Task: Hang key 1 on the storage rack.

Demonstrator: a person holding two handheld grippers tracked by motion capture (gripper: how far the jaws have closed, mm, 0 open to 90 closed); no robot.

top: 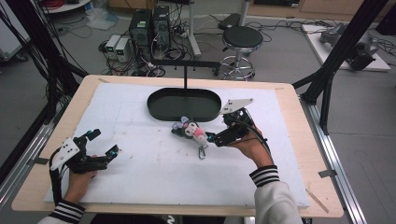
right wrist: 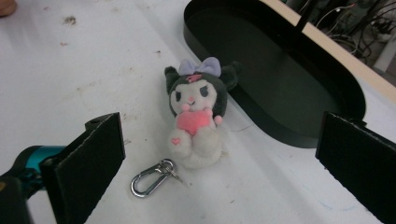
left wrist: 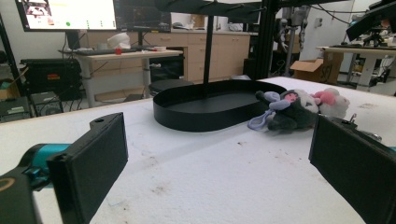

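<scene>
A white worktop [top: 140, 177] holds a black tray [top: 184, 104] at upper middle. Just below it lies a plush toy [right wrist: 196, 112] with its clip [right wrist: 152, 178]. The right tongs [top: 211, 138] gape wide beside it, empty; the left tongs [top: 106, 143], lower left, gape empty too

This is a robotics or research lab set up for recording. A wooden table [top: 289, 154] topped with a white foam board [top: 154, 172] stands inside a black metal frame [top: 343, 44] hung with cable bundles. On the grey floor beyond the far edge sit desktop computer towers [top: 150, 25] amid tangled wiring and a round black stool [top: 242, 39]. Farther off are a large monitor [left wrist: 67, 14], workbenches, wooden cabinets [left wrist: 224, 51] and a cardboard box [left wrist: 315, 70].
</scene>
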